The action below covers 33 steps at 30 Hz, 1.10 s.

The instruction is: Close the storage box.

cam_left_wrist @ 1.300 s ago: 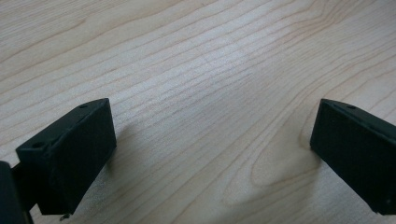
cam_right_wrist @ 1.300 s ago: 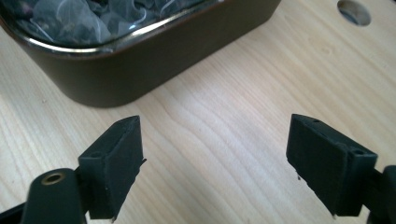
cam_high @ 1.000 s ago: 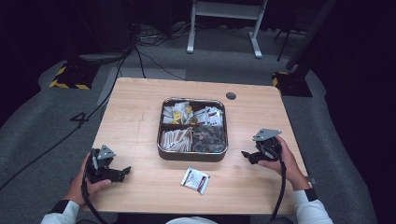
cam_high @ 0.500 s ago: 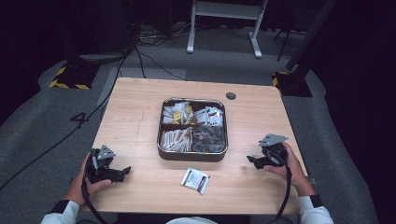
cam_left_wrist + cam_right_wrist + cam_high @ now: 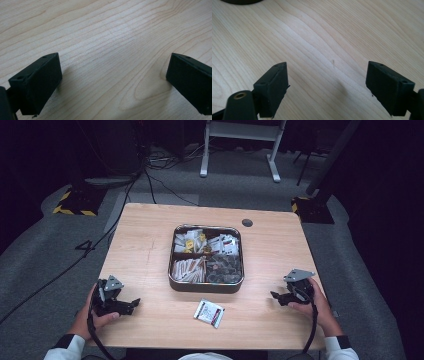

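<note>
A dark room with grey carpet surrounds a light wooden table (image 5: 150,245), with cables and black-and-yellow striped blocks on the floor beyond it. At the table's middle sits a metal tray (image 5: 206,285) split into compartments, packed with small sachets and packets: pale ones and yellow ones at the back, long tan ones at front left, dark ones at front right. Any print on them is too small to read.

Just in front of the tray, apart from it, lies a small packet (image 5: 209,312), white with a red band and dark markings; its lettering cannot be made out either.

The left gripper (image 5: 131,304) rests at the table's near left edge in the person's hand, jaws wide apart with bare wood between them in the left gripper view. The right gripper (image 5: 275,296) sits at the near right edge, jaws likewise spread over bare wood, with the tray's dark rim (image 5: 239,2) at the top of its own view.

Compared with a second ago, the right gripper has come down and back toward the table's near right edge; the left gripper, the tray and the small packet have stayed put.
</note>
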Available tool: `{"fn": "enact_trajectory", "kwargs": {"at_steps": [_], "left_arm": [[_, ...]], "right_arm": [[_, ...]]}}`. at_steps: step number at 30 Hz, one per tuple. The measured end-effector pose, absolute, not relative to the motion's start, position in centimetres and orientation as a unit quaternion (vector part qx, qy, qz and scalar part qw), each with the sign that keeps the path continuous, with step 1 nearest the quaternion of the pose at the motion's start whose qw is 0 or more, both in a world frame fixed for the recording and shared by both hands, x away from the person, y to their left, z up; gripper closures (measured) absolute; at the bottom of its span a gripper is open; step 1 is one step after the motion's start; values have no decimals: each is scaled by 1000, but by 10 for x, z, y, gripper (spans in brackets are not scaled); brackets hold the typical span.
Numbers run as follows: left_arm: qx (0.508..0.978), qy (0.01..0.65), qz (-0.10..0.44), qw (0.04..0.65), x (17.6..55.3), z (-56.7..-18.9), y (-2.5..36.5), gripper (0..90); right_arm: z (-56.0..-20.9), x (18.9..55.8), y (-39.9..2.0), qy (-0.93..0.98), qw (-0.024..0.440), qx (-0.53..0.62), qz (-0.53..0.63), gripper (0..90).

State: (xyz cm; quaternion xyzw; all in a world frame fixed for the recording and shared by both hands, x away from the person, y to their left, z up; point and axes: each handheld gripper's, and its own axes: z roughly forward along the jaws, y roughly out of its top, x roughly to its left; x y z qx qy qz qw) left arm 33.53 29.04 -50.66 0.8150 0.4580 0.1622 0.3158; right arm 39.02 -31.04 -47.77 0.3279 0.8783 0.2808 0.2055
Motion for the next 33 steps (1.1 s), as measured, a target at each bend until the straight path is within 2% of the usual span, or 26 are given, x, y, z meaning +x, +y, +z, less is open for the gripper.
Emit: {"fn": "enact_trajectory", "kwargs": {"at_steps": [33], "left_arm": [[815,457,163,317,336,-507,290,4]], "right_arm": [[-504,368,-362,810,193,429,351,152]]}}
